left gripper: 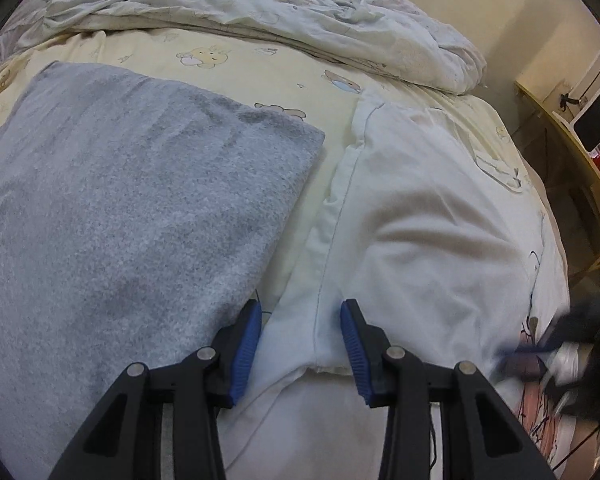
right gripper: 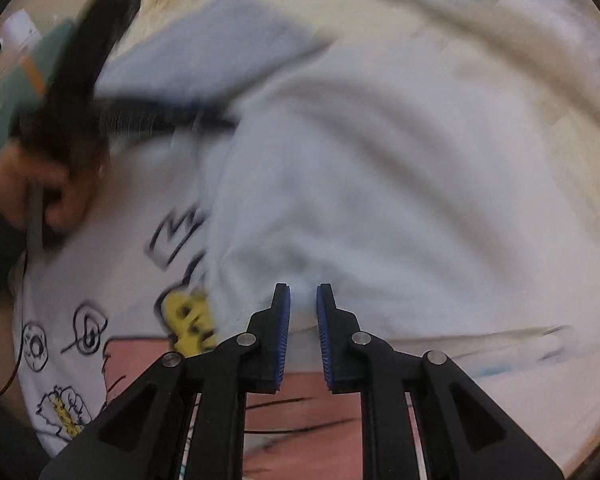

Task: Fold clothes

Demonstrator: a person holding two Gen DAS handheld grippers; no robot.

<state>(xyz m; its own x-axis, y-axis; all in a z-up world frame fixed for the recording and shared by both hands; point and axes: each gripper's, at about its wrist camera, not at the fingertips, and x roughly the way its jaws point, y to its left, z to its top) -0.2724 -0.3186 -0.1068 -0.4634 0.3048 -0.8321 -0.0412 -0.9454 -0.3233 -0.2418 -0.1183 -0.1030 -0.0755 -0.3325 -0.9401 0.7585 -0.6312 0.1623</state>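
A white T-shirt [left gripper: 420, 220] lies on the bed, one part folded over its cartoon print [right gripper: 188, 320] of pink and yellow. My left gripper [left gripper: 302, 308] hovers open over the shirt's left seam, and the cloth lies flat below its blue pads [left gripper: 248, 344]. My right gripper [right gripper: 303, 288] stands over the folded edge with a narrow gap between its pads and nothing in it. In the left wrist view it shows as a dark blur [left gripper: 556, 340] at the right edge. A hand [right gripper: 40, 192] holds the blurred left gripper [right gripper: 160, 116] at the upper left.
A folded grey garment [left gripper: 120, 200] lies left of the shirt on the yellow cartoon sheet [left gripper: 260, 60]. A crumpled pale duvet [left gripper: 260, 0] fills the back of the bed. A wooden desk [left gripper: 572, 152] stands past the bed's right edge.
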